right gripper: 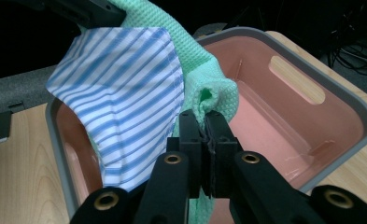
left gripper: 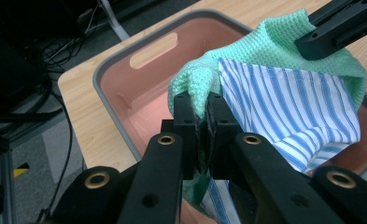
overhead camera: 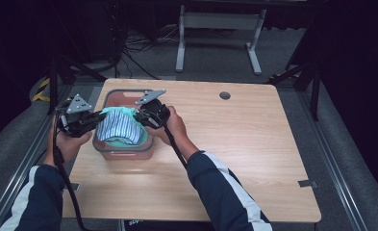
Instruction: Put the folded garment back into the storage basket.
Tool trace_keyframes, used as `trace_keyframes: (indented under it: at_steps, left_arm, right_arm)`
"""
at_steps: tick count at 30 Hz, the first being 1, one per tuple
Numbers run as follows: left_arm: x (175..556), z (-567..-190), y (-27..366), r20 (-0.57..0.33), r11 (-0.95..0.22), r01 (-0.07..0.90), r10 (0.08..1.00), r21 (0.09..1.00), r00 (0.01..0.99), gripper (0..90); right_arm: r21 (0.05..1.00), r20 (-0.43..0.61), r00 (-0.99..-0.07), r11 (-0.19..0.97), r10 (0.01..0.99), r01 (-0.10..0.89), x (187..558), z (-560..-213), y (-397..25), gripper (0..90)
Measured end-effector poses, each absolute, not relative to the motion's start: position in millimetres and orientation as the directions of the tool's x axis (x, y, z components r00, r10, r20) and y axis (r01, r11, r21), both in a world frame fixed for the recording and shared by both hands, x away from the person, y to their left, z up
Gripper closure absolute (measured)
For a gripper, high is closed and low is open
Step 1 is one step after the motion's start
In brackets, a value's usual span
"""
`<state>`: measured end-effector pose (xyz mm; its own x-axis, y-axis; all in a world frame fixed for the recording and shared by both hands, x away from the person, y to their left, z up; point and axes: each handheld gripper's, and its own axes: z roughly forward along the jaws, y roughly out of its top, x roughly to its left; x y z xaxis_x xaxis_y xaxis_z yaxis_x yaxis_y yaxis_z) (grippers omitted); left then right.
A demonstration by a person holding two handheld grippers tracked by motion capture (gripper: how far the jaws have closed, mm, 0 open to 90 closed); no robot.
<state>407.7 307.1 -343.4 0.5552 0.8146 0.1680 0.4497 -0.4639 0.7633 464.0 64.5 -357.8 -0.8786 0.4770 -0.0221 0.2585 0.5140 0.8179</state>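
A mint-green knit cloth point(overhead camera: 113, 113) with a blue-and-white striped cloth point(overhead camera: 119, 127) draped over it hangs stretched between both grippers above a pink bin point(overhead camera: 110, 101). My left gripper point(overhead camera: 100, 116) is shut on the green cloth's left edge point(left gripper: 195, 95); its jaws meet on the fabric. My right gripper point(overhead camera: 139, 114) is shut on the opposite edge of the green cloth point(right gripper: 209, 100). The striped cloth point(left gripper: 293, 107) lies folded over the green one point(right gripper: 120, 88). The right gripper's jaw point(left gripper: 333, 32) appears at the top right of the left gripper view.
The pink bin with grey rim point(right gripper: 340, 93) and handle slots sits at the wooden table's point(overhead camera: 234, 144) back left. A round grommet hole point(overhead camera: 224, 95) lies in the tabletop. A white frame point(overhead camera: 220, 29) and cables stand on the floor beyond.
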Motion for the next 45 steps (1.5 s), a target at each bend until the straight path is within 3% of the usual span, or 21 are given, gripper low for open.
trace_keyframes:
  at_steps: [17,32,36,45]
  left_arm:
    - [430,-382,296,0.156,-0.486,0.514,0.816,0.707,0.557,84.6]
    - [433,-393,284,0.179,-0.513,0.519,0.808,0.684,0.562,81.9]
    - [433,-394,284,0.182,-0.518,0.526,0.808,0.675,0.561,78.8]
    - [431,-389,285,0.192,-0.508,0.522,0.817,0.685,0.543,59.9]
  right_arm:
    - [0.765,-0.013,-0.875,0.568,0.483,0.303,477,-390,70,86.7]
    - [0.729,-0.010,-0.871,0.600,0.492,0.330,482,-404,71,82.4]
    - [0.727,-0.013,-0.868,0.601,0.496,0.333,482,-403,70,78.9]
    - [0.735,-0.018,-0.857,0.588,0.514,0.337,482,-397,63,72.7]
